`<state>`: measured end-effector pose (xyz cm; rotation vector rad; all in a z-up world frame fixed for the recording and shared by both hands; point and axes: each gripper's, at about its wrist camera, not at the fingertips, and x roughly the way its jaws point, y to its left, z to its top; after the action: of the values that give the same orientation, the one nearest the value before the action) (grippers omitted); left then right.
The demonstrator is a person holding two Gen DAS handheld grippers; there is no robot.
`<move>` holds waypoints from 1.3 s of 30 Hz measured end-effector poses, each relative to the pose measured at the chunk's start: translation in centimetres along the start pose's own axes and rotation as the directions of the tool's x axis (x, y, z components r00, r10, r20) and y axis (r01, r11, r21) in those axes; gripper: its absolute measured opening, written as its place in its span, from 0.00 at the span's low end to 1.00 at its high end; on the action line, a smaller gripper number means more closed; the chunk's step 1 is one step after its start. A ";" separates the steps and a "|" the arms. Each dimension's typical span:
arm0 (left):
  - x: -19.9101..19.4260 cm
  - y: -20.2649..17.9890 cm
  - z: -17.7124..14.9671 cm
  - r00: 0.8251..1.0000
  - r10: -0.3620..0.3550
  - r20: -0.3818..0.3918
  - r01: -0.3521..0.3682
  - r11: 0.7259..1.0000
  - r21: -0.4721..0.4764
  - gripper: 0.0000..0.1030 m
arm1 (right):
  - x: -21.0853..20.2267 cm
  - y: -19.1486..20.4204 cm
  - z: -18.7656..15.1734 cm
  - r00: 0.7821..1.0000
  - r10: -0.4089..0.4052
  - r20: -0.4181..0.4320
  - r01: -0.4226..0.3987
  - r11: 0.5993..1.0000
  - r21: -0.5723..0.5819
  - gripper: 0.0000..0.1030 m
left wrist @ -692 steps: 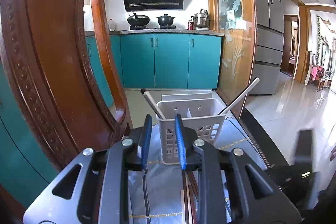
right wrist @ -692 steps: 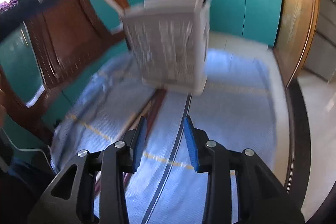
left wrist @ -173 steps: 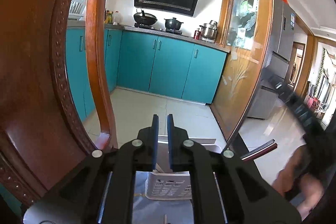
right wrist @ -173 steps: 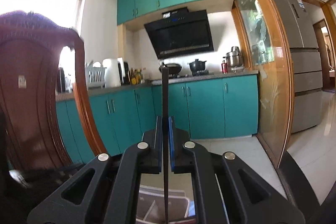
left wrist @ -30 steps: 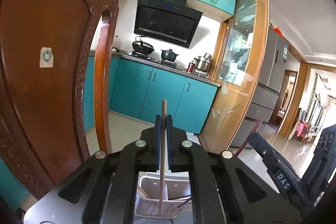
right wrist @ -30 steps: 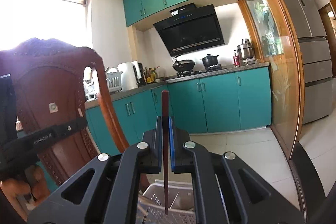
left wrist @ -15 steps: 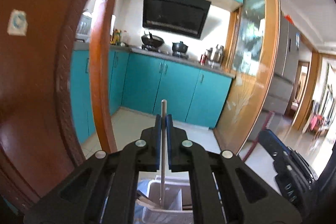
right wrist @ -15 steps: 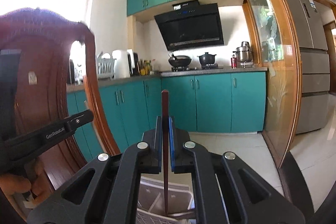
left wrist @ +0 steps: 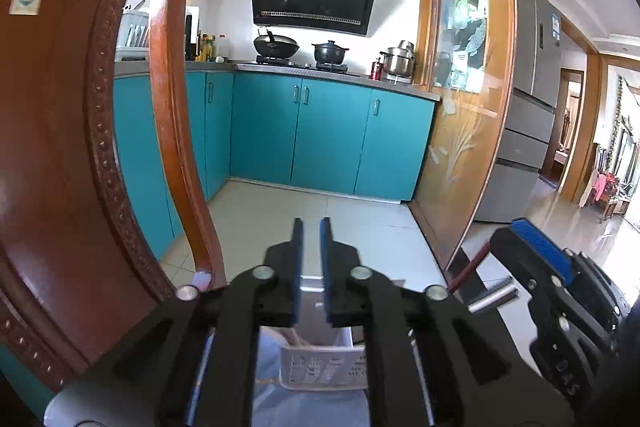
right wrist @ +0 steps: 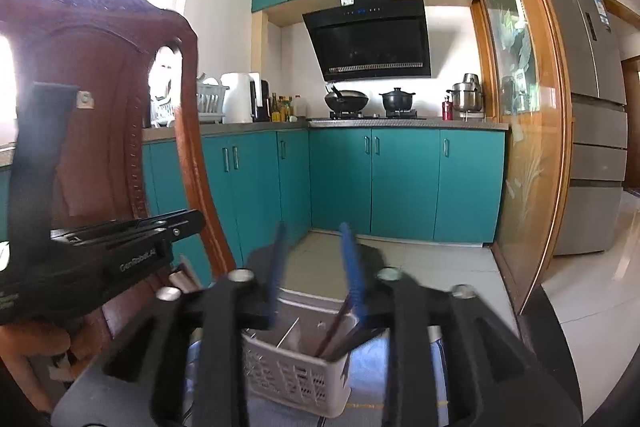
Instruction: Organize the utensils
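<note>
A white slotted utensil basket [right wrist: 292,375] stands on the blue cloth and also shows low in the left wrist view [left wrist: 324,367]. Dark red chopsticks [right wrist: 334,329] and a thin pale one [right wrist: 288,333] lean inside it. My right gripper [right wrist: 314,267] is open and empty, just above the basket. My left gripper [left wrist: 311,263] is open a little and empty, above the basket's left side. A red chopstick end [left wrist: 468,267] and a ridged metal tip [left wrist: 490,297] stick out at the right of the left view.
A carved wooden chair back [left wrist: 80,167] rises close on the left; it also fills the left of the right wrist view [right wrist: 100,115]. The blue cloth [left wrist: 288,399] covers the table. A glass door frame [left wrist: 468,131] stands to the right. Teal kitchen cabinets lie beyond.
Both grippers held an upright chopstick over the basket before. Now both have opened and the chopsticks are out of the jaws; red chopsticks stand in the basket.
</note>
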<state>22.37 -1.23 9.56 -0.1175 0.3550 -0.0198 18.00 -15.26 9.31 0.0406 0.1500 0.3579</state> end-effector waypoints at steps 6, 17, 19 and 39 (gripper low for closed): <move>-4.2 -0.4 -3.9 1.000 0.007 0.010 -0.008 0.997 0.076 0.43 | -5.1 -0.5 -3.8 0.999 -0.001 -0.039 0.002 1.000 0.021 0.67; -11.6 0.0 -10.6 0.999 -0.010 0.045 0.004 0.990 0.140 0.83 | -11.2 2.2 -9.9 0.996 -0.020 -0.091 0.017 0.999 -0.031 0.97; -12.3 0.0 -11.2 0.999 -0.009 0.051 0.001 0.989 0.145 0.87 | -11.8 2.5 -10.3 0.996 -0.024 -0.082 0.022 0.999 -0.030 0.97; -14.3 0.9 -13.1 0.999 0.009 0.052 -0.017 0.987 0.161 0.96 | -12.7 2.9 -10.8 0.997 -0.055 -0.062 0.053 0.998 -0.038 0.97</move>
<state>4.41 -1.26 2.21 0.0443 0.3013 -0.0326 3.59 -16.85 0.58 -0.0109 0.2063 0.3081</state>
